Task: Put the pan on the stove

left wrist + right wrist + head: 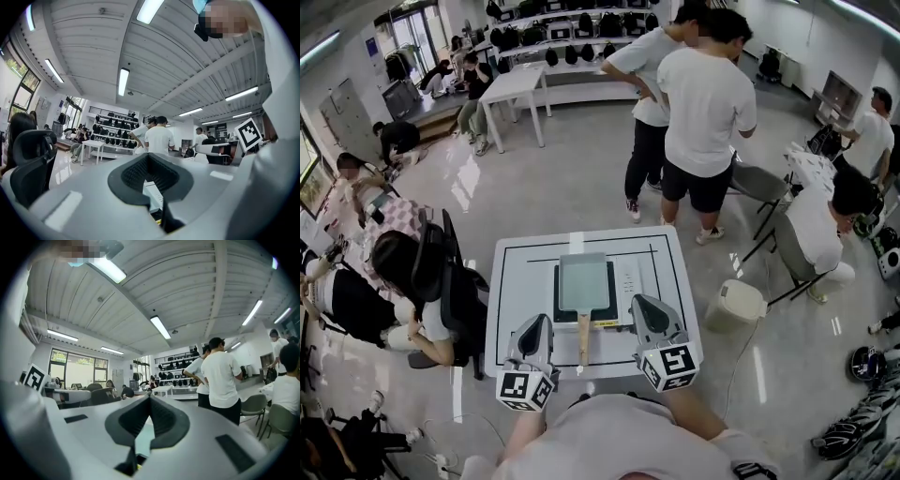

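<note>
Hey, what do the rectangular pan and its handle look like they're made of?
The pan is probably metal with a pale grey-green coating inside, since its colour is even and dull. The handle looks like bare wood, light tan and unpainted.

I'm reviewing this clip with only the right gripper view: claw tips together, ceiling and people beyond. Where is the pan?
Observer: The head view shows the rectangular pan sitting on the black stove, on the white table.
Reviewer: Is either claw on its handle?
Observer: No. The wooden handle points toward the person, between the left claw and the right claw; neither touches it.
Reviewer: Is the left claw open?
Observer: No. The left gripper view shows its jaws together with nothing held between them.
</note>
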{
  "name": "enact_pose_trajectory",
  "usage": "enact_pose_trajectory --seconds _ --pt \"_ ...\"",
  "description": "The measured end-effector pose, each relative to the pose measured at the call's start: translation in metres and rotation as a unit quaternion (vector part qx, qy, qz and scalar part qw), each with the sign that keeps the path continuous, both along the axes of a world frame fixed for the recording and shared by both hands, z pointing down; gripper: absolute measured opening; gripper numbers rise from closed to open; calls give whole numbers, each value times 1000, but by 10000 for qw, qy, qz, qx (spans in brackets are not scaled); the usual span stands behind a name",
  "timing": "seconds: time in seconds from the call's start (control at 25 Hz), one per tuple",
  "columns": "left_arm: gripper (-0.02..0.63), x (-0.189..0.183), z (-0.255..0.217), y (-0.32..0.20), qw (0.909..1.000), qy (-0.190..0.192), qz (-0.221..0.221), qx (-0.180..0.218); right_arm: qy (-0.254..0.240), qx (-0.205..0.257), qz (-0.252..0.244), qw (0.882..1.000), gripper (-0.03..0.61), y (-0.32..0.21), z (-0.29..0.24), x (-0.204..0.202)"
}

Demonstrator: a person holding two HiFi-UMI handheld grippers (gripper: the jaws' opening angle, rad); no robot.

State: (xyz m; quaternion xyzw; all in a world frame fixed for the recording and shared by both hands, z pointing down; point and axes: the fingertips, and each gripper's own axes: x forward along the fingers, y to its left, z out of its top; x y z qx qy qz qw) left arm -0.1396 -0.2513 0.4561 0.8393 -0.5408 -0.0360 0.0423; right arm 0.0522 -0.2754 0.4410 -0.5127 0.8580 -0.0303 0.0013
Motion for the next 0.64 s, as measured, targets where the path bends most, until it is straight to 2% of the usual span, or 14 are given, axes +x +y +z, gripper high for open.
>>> enact_pose_trajectory --seconds 0.64 --pt "11 6 -10 0 9997 -84 148 151 -188 -176 148 9996 8 -3 5 6"
